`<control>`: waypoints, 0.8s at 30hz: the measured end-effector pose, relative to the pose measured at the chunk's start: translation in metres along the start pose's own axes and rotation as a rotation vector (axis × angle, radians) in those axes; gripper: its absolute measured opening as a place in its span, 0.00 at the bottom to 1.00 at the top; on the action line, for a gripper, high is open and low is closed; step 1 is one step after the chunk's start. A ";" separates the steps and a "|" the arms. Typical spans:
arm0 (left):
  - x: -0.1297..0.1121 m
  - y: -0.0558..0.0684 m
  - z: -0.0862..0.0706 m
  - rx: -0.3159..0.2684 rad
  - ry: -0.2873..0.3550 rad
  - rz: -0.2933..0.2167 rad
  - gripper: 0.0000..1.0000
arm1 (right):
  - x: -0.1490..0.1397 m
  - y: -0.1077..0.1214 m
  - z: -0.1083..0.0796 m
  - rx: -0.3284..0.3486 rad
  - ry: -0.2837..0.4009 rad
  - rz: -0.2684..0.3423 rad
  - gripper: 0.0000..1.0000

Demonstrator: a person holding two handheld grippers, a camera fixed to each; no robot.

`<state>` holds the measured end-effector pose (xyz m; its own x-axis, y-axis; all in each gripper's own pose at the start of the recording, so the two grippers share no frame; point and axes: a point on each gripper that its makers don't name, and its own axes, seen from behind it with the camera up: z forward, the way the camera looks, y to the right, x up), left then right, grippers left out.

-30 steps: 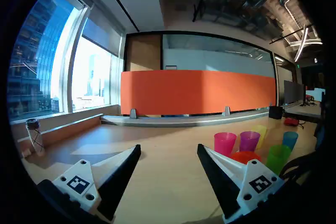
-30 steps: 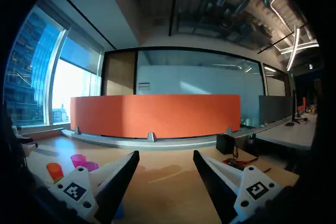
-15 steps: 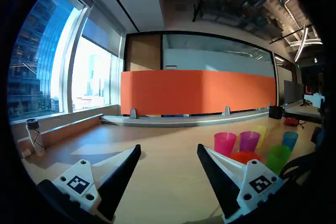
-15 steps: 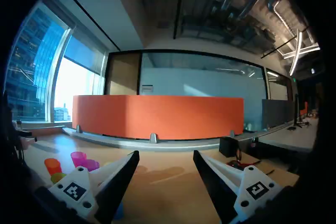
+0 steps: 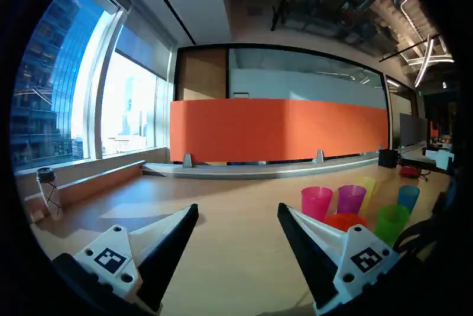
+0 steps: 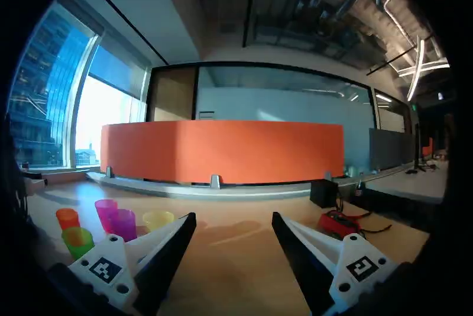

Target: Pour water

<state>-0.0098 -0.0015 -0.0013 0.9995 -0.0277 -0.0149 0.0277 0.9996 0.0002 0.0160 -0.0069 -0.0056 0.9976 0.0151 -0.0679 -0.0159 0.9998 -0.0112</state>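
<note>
**Left gripper view, left to right**
- Small capped bottle [image 5: 46,189]: upright on the window ledge, well apart from everything else. Contents cannot be told.
- Left claw [image 5: 237,206]: wide open and empty, low over the bare table [image 5: 236,263].
- Cups, grouped on the table right of the claw: pink cup [image 5: 316,202], orange cup [image 5: 346,220], purple cup [image 5: 350,197], yellow cup [image 5: 366,184], green cup [image 5: 391,222], blue cup [image 5: 408,196]. All are upright and close together. Whether any holds water cannot be told.

**Right gripper view, left to right**
- The cup group stands low on the left.
- Right claw [image 6: 233,215]: wide open and empty.
- Black box [image 6: 323,193] and a red object [image 6: 334,221] with cables, near the table's far right.

**Handling, judged**
- The cups look like thin translucent plastic: light, slightly flexible, smooth-walled and easy to tip.
- Take one across the middle of its wall with moderate squeeze, since a hard pinch would likely buckle it.
- An outer cup is easiest, because the neighbours crowd the inner ones.
</note>
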 end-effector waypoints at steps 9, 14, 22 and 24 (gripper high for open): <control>0.000 0.000 0.000 0.000 0.000 0.000 1.00 | -0.012 0.009 -0.001 -0.010 -0.016 0.012 0.99; 0.000 0.000 0.000 0.000 0.000 0.000 1.00 | -0.018 0.011 -0.002 -0.009 -0.031 0.005 0.99; 0.000 0.001 0.000 0.000 0.000 0.000 1.00 | -0.021 0.010 -0.001 -0.010 -0.049 0.005 0.99; 0.000 0.001 0.000 0.000 0.000 0.000 1.00 | -0.022 0.009 -0.001 -0.009 -0.053 0.004 0.99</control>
<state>-0.0101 -0.0006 -0.0014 0.9995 -0.0276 -0.0148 0.0276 0.9996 0.0000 -0.0064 0.0020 -0.0052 0.9997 0.0200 -0.0147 -0.0203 0.9996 -0.0197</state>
